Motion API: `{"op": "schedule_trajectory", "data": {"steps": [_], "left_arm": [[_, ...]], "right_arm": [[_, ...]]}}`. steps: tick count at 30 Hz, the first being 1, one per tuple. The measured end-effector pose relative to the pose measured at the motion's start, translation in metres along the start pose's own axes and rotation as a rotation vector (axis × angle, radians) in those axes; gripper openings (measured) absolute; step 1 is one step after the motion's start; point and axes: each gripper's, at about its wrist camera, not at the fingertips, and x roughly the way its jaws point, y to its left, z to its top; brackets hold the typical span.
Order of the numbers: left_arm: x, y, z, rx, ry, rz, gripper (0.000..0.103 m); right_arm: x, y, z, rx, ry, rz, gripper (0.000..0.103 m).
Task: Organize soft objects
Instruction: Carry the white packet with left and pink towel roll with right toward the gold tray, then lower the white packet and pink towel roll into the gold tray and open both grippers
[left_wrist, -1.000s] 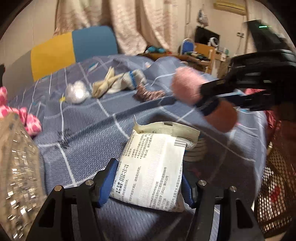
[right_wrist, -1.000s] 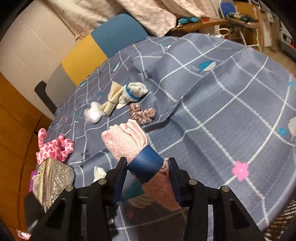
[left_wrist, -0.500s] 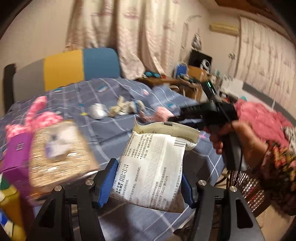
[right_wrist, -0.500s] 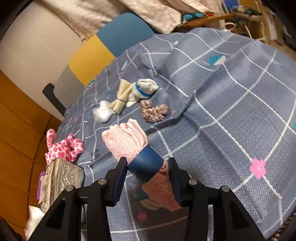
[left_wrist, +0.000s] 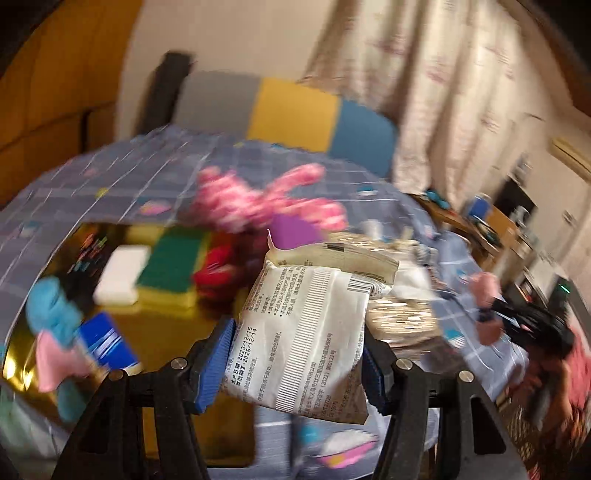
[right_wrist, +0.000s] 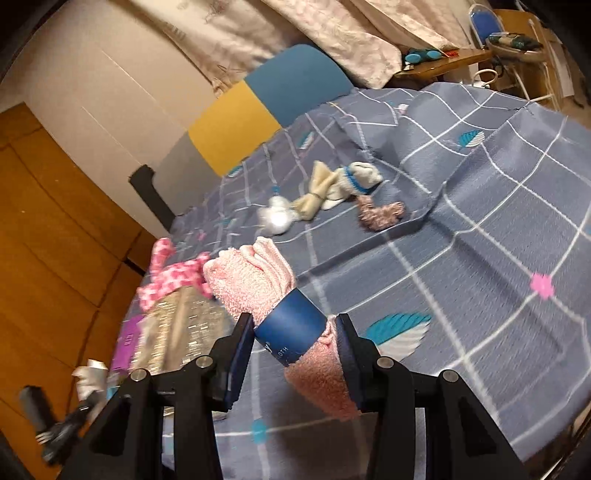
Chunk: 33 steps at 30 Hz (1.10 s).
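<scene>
Left wrist view, left tool (left_wrist: 295, 363) gripping white printed packet (left_wrist: 303, 332), right tool (right_wrist: 295, 354) clamped on pink rolled towel (right_wrist: 255, 284) above bedspread (right_wrist: 461, 229).

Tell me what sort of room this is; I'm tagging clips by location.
Most likely a bedroom at home: a bed with a grey checked cover, a padded headboard against the wall, long curtains, and a cluttered desk behind.
</scene>
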Motion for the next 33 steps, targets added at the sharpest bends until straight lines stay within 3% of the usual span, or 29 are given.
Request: {"op": "schedule_trajectory", "data": {"steps": [8, 15, 21, 27, 29, 33], "left_arm": [[0.022, 0.072, -0.012, -0.17, 0.099, 0.126, 0.063], [0.054, 0.111, -0.02, -0.249, 0.21, 0.162, 0.063], [0.066, 0.122, -0.016, -0.254, 0.175, 0.18, 0.063], [0.084, 0.124, -0.005, -0.236, 0.197, 0.213, 0.068], [0.085, 0.127, -0.004, -0.25, 0.206, 0.188, 0.074], [0.075, 0.145, -0.003, -0.369, 0.195, 0.094, 0.075]], "right_arm": [[-0.023, 0.062, -0.024, 0.005, -0.006, 0.147, 0.045], [-0.013, 0.144, -0.06, -0.078, 0.111, 0.283, 0.045], [0.015, 0.21, -0.094, -0.162, 0.216, 0.341, 0.045], [0.053, 0.251, -0.124, -0.162, 0.293, 0.309, 0.045], [0.064, 0.256, -0.13, -0.138, 0.304, 0.287, 0.045], [0.083, 0.263, -0.137, -0.095, 0.327, 0.26, 0.045]]}}
